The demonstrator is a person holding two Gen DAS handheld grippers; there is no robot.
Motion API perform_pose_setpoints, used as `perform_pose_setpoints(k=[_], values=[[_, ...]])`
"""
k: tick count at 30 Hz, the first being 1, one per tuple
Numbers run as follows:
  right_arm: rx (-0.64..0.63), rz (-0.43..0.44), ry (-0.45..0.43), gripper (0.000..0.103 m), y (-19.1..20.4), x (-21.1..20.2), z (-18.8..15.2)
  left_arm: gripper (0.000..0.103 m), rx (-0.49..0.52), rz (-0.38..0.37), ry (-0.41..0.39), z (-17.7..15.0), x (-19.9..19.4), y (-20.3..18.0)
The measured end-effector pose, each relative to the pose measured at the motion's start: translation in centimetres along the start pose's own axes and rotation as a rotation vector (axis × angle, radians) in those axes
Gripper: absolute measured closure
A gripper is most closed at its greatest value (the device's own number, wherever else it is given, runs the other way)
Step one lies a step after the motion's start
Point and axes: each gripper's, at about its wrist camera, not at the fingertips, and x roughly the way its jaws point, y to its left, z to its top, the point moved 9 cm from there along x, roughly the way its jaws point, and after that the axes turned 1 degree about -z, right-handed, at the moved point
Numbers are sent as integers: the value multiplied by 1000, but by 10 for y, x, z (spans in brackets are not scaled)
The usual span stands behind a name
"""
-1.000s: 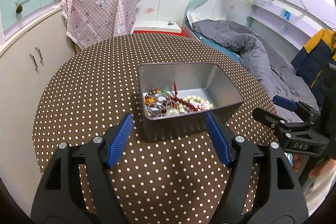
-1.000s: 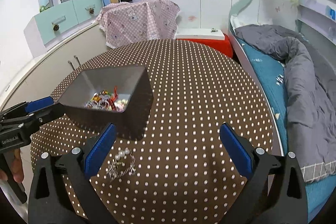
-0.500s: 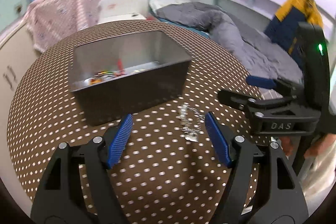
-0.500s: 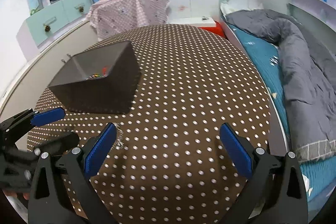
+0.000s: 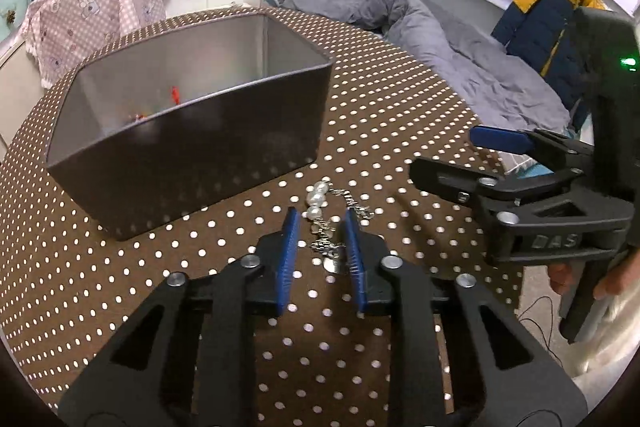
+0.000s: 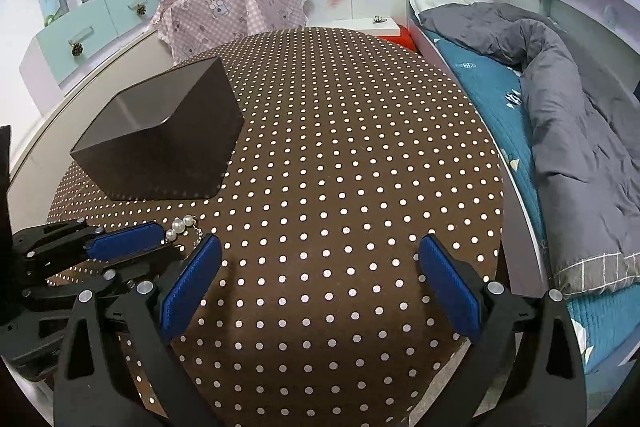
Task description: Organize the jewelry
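A pearl and silver chain piece lies on the brown dotted tablecloth, in front of the metal tin. My left gripper sits low over it, its blue pads half closed on either side of the chain, not gripping. The tin holds red and coloured beads. In the right wrist view the pearls show beside the left gripper's pad; the tin stands behind. My right gripper is wide open and empty over the table.
The round table has its front edge close below both grippers. A bed with a grey duvet runs along the right. White cabinets and a pink cloth stand behind the table.
My left gripper swung from facing the tin down to the pearl chain and its jaws narrowed around it. The right gripper drew back a little and stayed open.
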Motion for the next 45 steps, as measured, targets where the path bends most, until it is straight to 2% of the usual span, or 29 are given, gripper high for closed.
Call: perform_pose_setpoints(k=[4, 12, 16, 23, 27, 30, 32, 37, 41, 45], values=[[6, -3, 12, 8, -4, 2, -2, 91, -8, -2, 6, 1, 0, 3], [5, 1, 9, 8, 0, 2, 1, 92, -67, -24, -11, 0, -8, 16], [-26, 30, 5, 8, 16, 1, 3, 92, -104, -6, -33, 1, -19, 31], [-123, 141, 18, 9, 63, 6, 3, 92, -155, 12, -50, -5, -29, 48], [-193, 182, 35, 21, 90, 10, 1, 91, -172, 6, -52, -8, -30, 52], [-240, 191, 53, 22, 104, 17, -2, 91, -177, 3, -52, -11, -30, 55], [-255, 184, 61, 22, 108, 23, -2, 91, -172, 29, -47, -14, -30, 59], [-276, 159, 58, 23, 106, 26, -5, 91, -173, 33, -37, -23, -31, 61], [-296, 135, 54, 30, 98, 24, -8, 91, -169, 32, -35, -25, -33, 63], [-281, 135, 50, 44, 88, 20, -9, 91, -173, 20, -40, -28, -35, 64]])
